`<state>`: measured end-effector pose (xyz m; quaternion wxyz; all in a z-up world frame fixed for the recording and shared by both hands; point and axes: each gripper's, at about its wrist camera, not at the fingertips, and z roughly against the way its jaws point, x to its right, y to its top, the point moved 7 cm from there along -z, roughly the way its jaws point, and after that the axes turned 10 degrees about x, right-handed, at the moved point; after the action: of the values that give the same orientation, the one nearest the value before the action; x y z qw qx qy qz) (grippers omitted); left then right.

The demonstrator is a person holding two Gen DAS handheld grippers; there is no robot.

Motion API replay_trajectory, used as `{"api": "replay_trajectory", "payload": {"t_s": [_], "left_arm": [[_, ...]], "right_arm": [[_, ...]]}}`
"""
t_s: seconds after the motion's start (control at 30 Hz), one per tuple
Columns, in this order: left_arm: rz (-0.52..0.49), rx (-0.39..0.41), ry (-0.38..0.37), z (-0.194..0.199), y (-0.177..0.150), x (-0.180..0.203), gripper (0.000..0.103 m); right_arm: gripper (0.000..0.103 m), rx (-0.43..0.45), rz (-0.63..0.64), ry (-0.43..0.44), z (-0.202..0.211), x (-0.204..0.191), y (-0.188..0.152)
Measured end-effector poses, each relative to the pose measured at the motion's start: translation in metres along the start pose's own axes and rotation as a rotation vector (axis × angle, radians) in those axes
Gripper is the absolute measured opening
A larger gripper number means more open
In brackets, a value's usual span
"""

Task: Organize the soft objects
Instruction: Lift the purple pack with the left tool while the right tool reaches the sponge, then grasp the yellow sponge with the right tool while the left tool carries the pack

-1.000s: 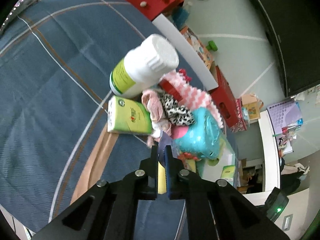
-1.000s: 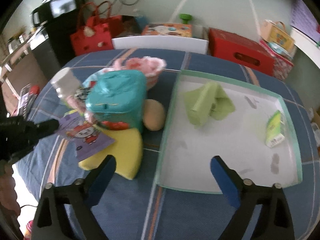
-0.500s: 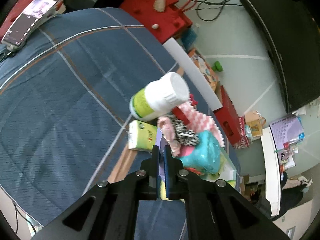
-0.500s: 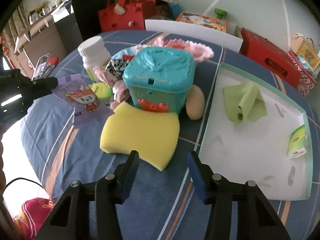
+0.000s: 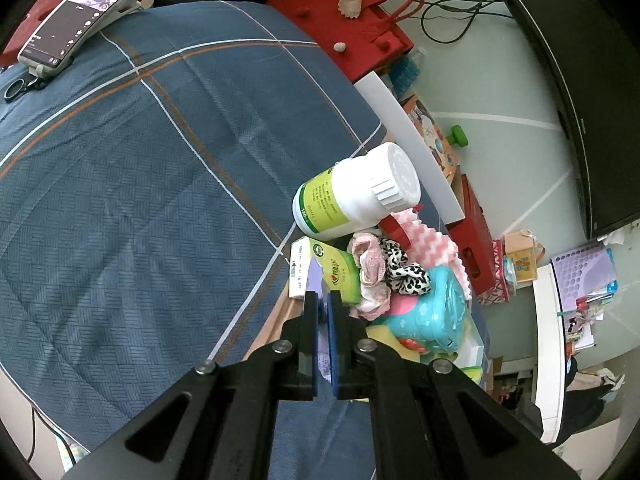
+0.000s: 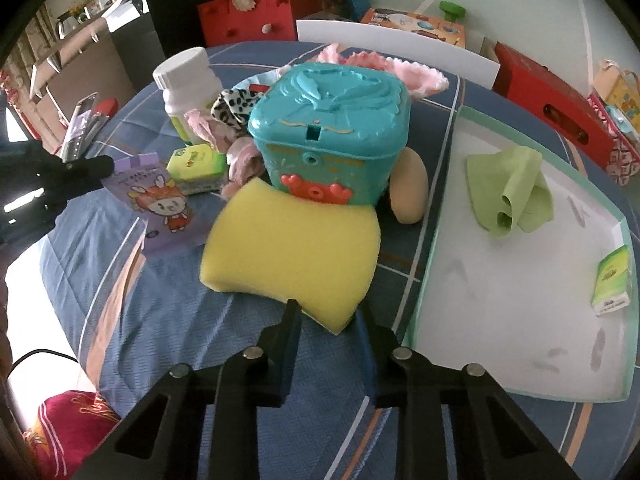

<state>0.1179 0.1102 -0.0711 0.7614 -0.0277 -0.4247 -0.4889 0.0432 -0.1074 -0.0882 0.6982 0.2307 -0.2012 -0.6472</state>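
Right wrist view: the right gripper [image 6: 330,314] points down at the near corner of a yellow sponge [image 6: 290,246], which lies on a blue plaid cloth [image 6: 160,320] covering the worktop. Its jaws are closing, with that corner between them; whether the pads already press on it cannot be told. Behind the sponge and touching it stands a teal plastic box [image 6: 332,132], with a beige rounded object [image 6: 409,184] just beside it. At right, a green-rimmed tray [image 6: 432,240] holds 1 folded green cloth [image 6: 510,190] and 1 small green packet [image 6: 612,280].

Left wrist view: the left gripper [image 5: 323,304] is closed on the edge of a purple cartoon-printed pouch [image 6: 154,200]. Near it stand a white bottle [image 5: 356,196], a green tissue pack [image 5: 334,274] and a heap of pink and leopard-print fabric [image 5: 384,268].
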Motion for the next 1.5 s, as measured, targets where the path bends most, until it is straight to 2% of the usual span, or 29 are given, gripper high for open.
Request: {"api": "replay_trajectory", "payload": {"t_s": [0.27,0.83,1.1,1.23,1.5], "left_arm": [[-0.023,0.026,-0.029,0.010,0.003,0.012,0.003],[-0.104,0.118,-0.107,0.053,0.012,0.048,0.003],[-0.160,0.134,-0.136,0.064,0.009,0.081,0.003],[-0.211,0.131,-0.155,0.066,0.005,0.108,0.003],[-0.342,0.098,-0.222,0.054,-0.010,0.180,0.003]], "right_arm": [[0.022,0.042,-0.003,0.009,0.014,0.001,0.006],[0.021,0.175,-0.021,0.020,0.065,0.006,0.023],[0.021,0.266,-0.066,0.001,0.095,0.023,0.036],[0.021,0.308,-0.108,-0.024,0.110,0.040,0.042],[0.021,0.355,-0.222,-0.189,0.135,0.102,0.048]]}}
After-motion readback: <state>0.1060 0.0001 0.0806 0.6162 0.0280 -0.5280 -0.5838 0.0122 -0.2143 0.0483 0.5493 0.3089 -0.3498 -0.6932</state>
